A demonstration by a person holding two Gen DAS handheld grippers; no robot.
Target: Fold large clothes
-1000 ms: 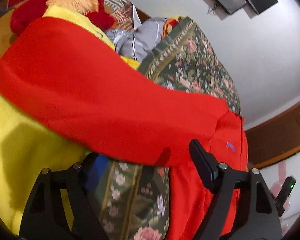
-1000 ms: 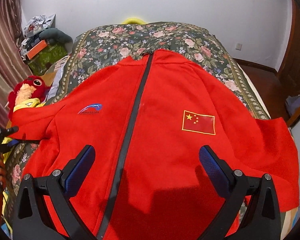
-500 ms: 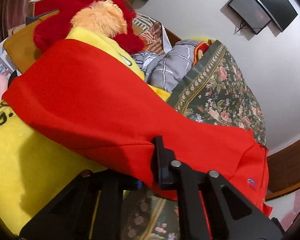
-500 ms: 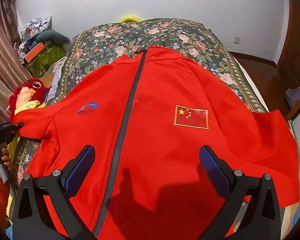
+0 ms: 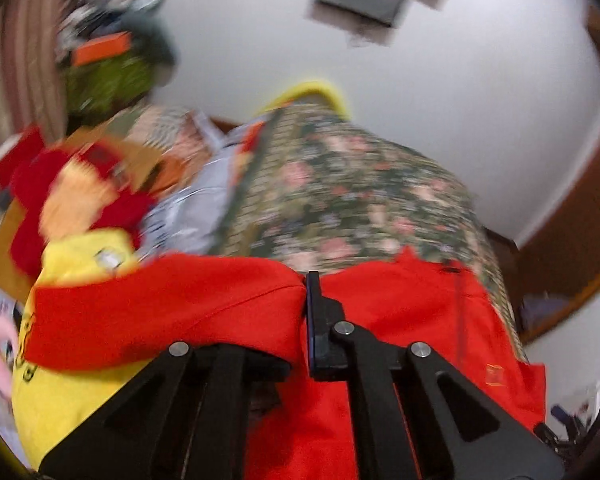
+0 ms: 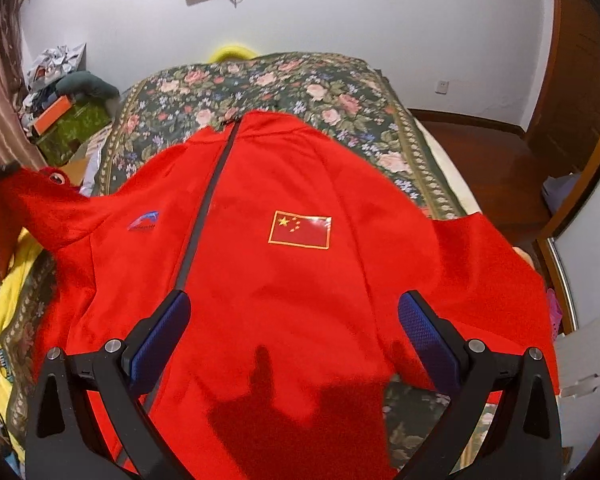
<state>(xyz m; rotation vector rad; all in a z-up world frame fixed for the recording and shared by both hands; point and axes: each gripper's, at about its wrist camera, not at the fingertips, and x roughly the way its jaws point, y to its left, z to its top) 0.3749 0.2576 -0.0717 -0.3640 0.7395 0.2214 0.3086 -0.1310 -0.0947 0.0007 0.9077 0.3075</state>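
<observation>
Here we have the big red zip-front fleece jacket (image 6: pixel 300 280) spread face-up across the floral-covered bed (image 6: pixel 284 80), its sleeve (image 5: pixel 160 312) pinched in our left claw (image 5: pixel 305 320) at the bed's left edge. Our right claw (image 6: pixel 292 332) hangs apart above the hem. Soft, floppy, light; take seams and cuffs.

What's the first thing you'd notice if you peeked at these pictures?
The big red jacket grabs the eye: it lies spread front-up across the flowery bedspread, with a small flag patch on its chest. At the jacket's left side, the left gripper is shut on the sleeve and lifts it. The right gripper hangs open above the jacket's lower part.
</observation>
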